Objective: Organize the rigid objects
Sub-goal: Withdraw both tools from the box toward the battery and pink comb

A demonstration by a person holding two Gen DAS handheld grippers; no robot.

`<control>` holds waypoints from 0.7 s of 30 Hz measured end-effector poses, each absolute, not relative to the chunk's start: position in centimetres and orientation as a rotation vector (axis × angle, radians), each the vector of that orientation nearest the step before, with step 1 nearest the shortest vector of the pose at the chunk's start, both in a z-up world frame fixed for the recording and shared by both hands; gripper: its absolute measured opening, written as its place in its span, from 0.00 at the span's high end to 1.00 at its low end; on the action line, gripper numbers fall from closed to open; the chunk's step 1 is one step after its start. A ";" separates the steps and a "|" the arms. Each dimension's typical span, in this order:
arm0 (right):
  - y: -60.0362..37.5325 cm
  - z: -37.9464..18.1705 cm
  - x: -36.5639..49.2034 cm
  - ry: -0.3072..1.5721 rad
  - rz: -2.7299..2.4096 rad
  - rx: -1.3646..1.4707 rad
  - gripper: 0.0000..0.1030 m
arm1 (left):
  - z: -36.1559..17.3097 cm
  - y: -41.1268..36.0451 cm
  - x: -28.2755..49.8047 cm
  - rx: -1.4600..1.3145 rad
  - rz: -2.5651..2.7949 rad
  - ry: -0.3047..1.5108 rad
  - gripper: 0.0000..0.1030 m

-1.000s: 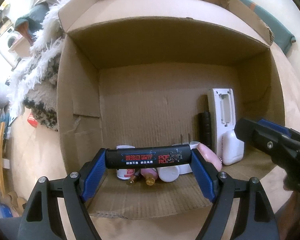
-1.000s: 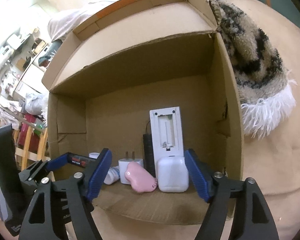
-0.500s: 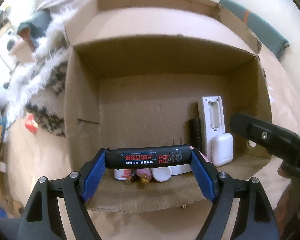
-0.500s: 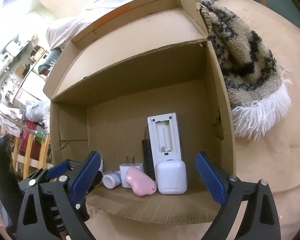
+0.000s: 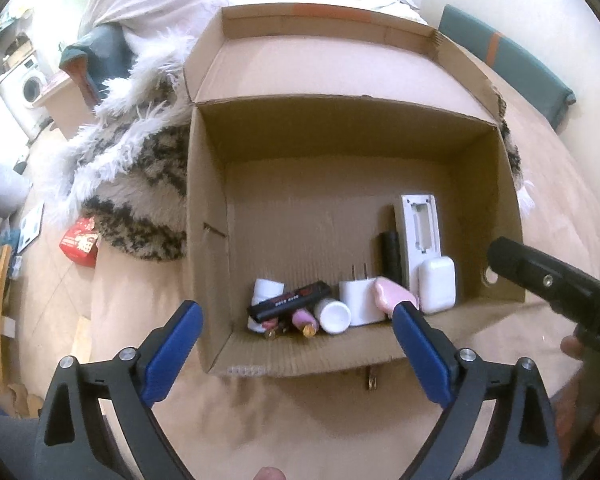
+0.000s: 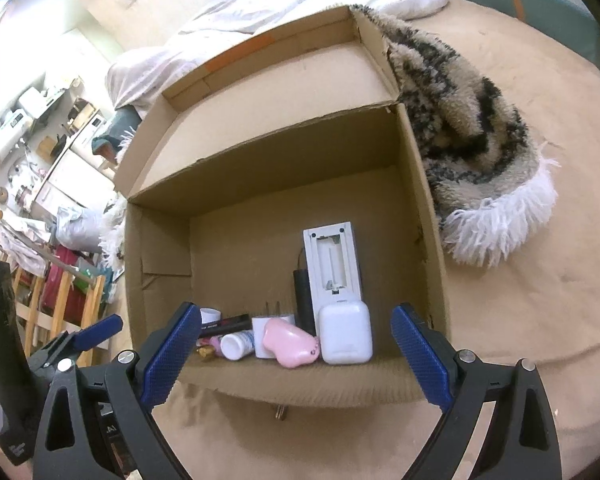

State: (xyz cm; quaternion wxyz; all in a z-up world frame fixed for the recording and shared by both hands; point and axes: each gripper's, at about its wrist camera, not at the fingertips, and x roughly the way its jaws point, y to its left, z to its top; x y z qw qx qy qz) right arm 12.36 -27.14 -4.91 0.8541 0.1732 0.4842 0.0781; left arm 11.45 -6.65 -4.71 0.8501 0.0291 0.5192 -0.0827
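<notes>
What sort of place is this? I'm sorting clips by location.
Most likely a bedroom in a home. The cardboard box sits on a bed with a tan sheet, a rumpled white duvet lies behind it, and a washing machine stands in the cluttered background.

In the cardboard box, a black tube with red print lies tilted across a white bottle and small pink bottles. Beside them stand a white charger, pink case, white earbud case and upright white remote.
</notes>
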 end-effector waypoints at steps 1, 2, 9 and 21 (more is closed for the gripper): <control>-27.2 -4.8 12.0 1.015 0.164 0.369 0.01 | -4.6 -6.5 11.1 0.064 -0.171 1.091 0.08; -27.2 -4.8 11.6 1.016 0.162 0.378 0.01 | -4.6 -6.4 11.0 0.065 -0.170 1.091 0.08; -26.7 -5.5 9.2 1.046 0.158 0.401 0.01 | -5.3 -3.9 9.4 0.042 -0.134 1.132 0.08; -25.8 -9.5 7.5 1.211 0.095 0.391 0.01 | -8.8 0.4 8.6 -0.030 -0.003 1.251 0.08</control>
